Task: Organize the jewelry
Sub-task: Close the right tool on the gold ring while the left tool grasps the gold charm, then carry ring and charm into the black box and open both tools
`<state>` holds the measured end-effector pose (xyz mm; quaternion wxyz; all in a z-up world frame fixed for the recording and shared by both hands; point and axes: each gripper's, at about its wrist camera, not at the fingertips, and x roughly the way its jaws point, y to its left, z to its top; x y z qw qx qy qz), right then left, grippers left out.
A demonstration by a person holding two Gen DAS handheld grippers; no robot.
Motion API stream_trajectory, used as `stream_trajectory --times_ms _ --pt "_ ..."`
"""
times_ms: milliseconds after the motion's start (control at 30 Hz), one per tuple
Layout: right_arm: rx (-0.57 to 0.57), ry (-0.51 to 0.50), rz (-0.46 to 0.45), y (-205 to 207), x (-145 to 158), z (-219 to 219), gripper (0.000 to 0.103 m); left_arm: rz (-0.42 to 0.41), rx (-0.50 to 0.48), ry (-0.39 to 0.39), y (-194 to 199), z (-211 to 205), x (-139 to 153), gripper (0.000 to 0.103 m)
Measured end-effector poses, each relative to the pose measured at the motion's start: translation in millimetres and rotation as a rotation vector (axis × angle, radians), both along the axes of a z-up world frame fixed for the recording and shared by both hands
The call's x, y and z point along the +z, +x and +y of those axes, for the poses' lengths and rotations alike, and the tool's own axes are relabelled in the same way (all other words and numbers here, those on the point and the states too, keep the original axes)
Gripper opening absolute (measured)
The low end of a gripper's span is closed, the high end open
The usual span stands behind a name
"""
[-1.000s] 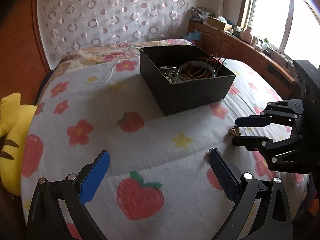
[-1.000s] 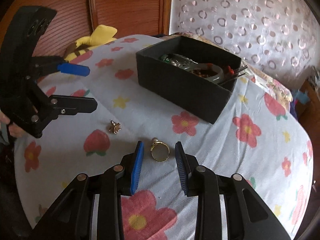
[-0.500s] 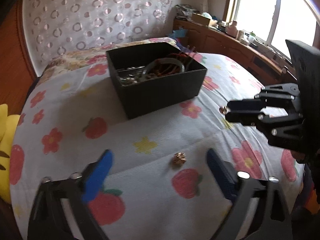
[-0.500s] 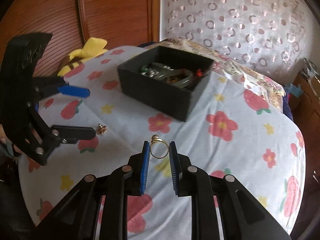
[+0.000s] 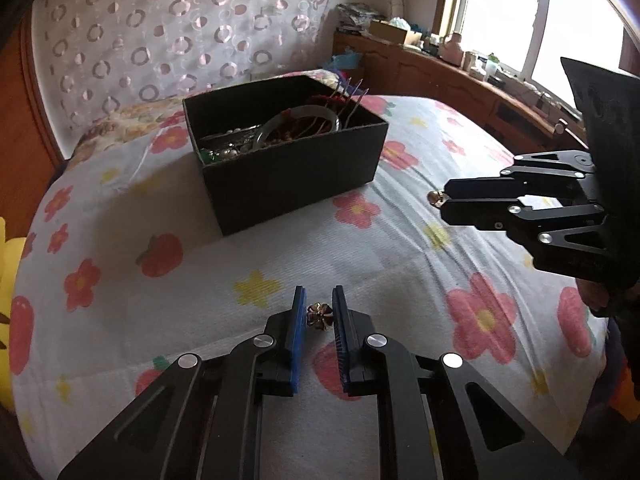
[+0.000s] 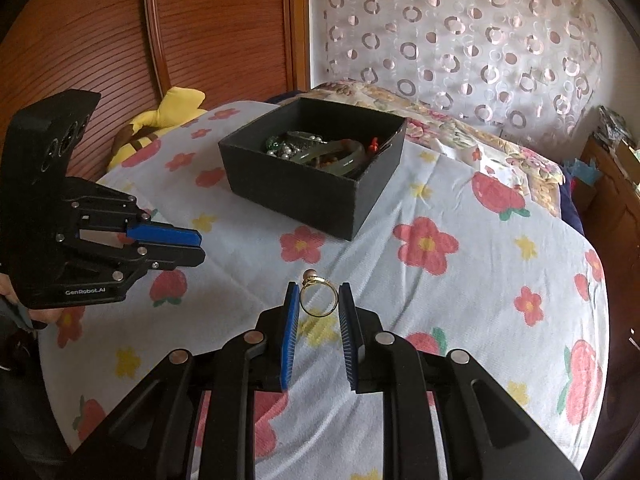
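- Ring [image 6: 318, 295] pinched in the right gripper [image 6: 319, 300], lifted clear, ready for the box [image 5: 288, 168].
- Charm [image 5: 319, 315] on the bedspread [image 5: 200, 280]; left gripper [image 5: 318, 312] jaws just narrowed around it, grip uncertain.

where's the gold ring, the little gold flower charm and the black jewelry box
gold ring [image 6: 317, 298], right wrist view, on its band between the blue pads
gold flower charm [image 5: 319, 314], left wrist view, on its petals
black jewelry box [image 5: 294, 176], left wrist view, on its front wall
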<state>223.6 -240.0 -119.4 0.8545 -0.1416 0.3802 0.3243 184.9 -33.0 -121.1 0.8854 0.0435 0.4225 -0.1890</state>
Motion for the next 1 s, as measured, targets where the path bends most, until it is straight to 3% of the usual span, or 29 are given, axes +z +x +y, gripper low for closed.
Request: stream_trajectory --times_ms 267,700,1000 --pt "0.0 0.024 -0.02 7.4 11.8 4.5 0.022 -0.043 0.029 -0.017 5.0 9.3 18.5 0.012" --pt "0.026 0.083 -0.118 46.1 50.7 42.7 0.022 -0.172 0.094 -0.054 48.8 23.5 72.2 0.012" --pt "0.028 0.073 -0.095 70.2 40.2 59.2 0.023 -0.163 0.123 -0.037 81.7 26.3 64.8 0.012"
